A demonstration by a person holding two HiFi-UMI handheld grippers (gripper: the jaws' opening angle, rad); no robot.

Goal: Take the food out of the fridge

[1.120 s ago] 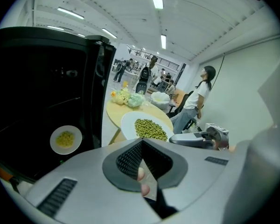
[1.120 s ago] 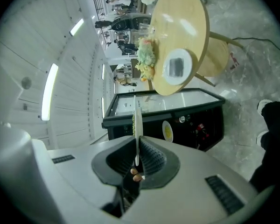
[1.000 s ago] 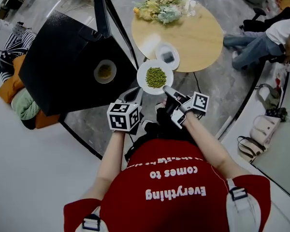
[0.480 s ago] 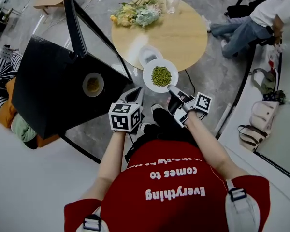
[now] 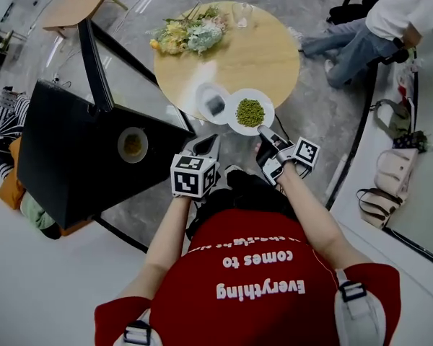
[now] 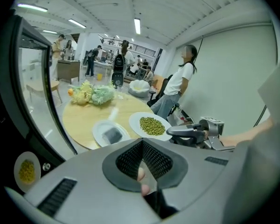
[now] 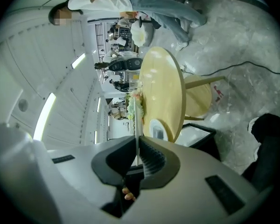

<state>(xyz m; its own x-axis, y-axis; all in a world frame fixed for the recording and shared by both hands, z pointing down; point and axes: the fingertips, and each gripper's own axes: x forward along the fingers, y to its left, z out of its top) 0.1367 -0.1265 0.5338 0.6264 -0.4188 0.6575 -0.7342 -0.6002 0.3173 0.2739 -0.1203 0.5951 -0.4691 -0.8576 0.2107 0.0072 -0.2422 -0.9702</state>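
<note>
A white plate of green peas (image 5: pixel 250 112) hangs over the near edge of the round wooden table (image 5: pixel 267 56). My right gripper (image 5: pixel 262 130) is shut on the plate's near rim. In the right gripper view that rim (image 7: pixel 137 139) shows edge-on as a thin white line between the pads. The left gripper view shows the pea plate (image 6: pixel 151 125) too. My left gripper (image 5: pixel 206 144) hangs shut and holds nothing, between the table and the black fridge (image 5: pixel 65 150), whose glass door stands open. A dish of yellow food (image 5: pixel 133 144) still sits in the fridge.
On the table a small white plate with a dark item (image 5: pixel 213 104) lies just left of the pea plate, with flowers (image 5: pixel 184 34) and a glass (image 5: pixel 242 13) at the far side. A seated person (image 5: pixel 375 20) is at upper right. Bags (image 5: pixel 390 186) lie at the right.
The pea plate has travelled with my right gripper from beside the fridge to the table's near edge, next to the small plate. My left gripper has moved along the same way.
</note>
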